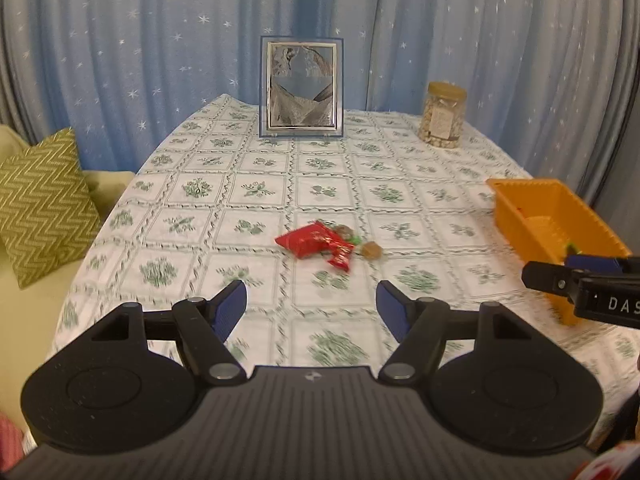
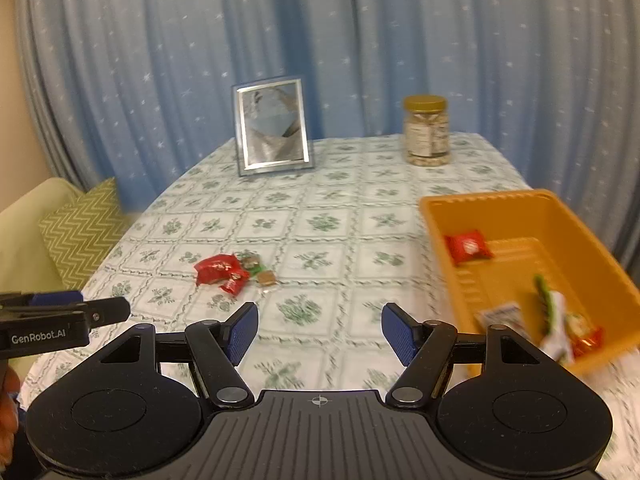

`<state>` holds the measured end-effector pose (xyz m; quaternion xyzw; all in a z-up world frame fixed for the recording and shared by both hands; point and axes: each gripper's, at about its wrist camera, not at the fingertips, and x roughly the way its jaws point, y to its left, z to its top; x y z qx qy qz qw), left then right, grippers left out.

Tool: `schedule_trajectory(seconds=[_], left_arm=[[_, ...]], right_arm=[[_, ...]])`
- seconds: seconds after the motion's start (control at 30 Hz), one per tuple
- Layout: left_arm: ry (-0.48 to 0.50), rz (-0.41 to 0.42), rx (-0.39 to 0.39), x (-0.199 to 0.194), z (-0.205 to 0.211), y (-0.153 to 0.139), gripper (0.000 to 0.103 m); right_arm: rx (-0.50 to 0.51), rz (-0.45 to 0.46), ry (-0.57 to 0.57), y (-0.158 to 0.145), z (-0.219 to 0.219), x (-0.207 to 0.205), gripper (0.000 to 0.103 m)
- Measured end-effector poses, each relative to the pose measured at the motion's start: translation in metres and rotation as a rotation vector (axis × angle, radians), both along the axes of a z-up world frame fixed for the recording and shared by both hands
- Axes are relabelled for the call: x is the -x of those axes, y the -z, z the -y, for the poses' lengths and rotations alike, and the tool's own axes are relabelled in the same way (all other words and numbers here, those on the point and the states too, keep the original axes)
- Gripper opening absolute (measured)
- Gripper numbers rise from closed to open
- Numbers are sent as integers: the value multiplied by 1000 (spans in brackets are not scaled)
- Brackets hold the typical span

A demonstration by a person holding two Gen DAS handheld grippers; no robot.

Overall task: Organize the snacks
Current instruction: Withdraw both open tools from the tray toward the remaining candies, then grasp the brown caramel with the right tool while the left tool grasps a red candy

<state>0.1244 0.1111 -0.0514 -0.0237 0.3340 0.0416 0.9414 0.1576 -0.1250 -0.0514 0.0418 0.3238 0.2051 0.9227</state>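
A small heap of snacks lies mid-table: a red packet point(image 1: 306, 243), a smaller red wrapper point(image 1: 340, 258), a brown candy point(image 1: 371, 249) and a green-wrapped one behind. The heap also shows in the right wrist view point(image 2: 218, 270). An orange basket point(image 2: 568, 216) at the right holds a red packet point(image 2: 467, 246), a green-and-white wrapper point(image 2: 554, 320) and other wrapped snacks. My left gripper point(image 1: 311, 308) is open and empty, a short way in front of the heap. My right gripper point(image 2: 319, 330) is open and empty, beside the basket's left wall.
A framed picture point(image 1: 301, 87) and a gold-lidded jar of nuts point(image 1: 443, 115) stand at the table's far side. A sofa with a green zigzag cushion point(image 1: 40, 204) is at the left. Blue star curtains hang behind. The basket point(image 1: 556, 216) sits near the right table edge.
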Motion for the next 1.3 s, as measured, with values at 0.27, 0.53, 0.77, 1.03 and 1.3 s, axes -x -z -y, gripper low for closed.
schedule_trajectory(seconds=[0.27,0.53,0.77,1.03,1.3], left_arm=[[80,-46,-77,-56,-23,24,68],[170,-66,-131,-104,-41,47,69],[246,-74,-147,-135,-51,63,68],[383,-86,-208,-153,-47,82,68],[524,-127,-235,-173,-38,90,63]], right_arm=[[25,-2,-91,34,-39,-53,69],[70,-19,-169,70,-73,-101,50],[100,-34,-215,96,-99,-126,44],[116,1,-243,109,-114,-137,27],[114,-18,-202,105,-101,-133,21]])
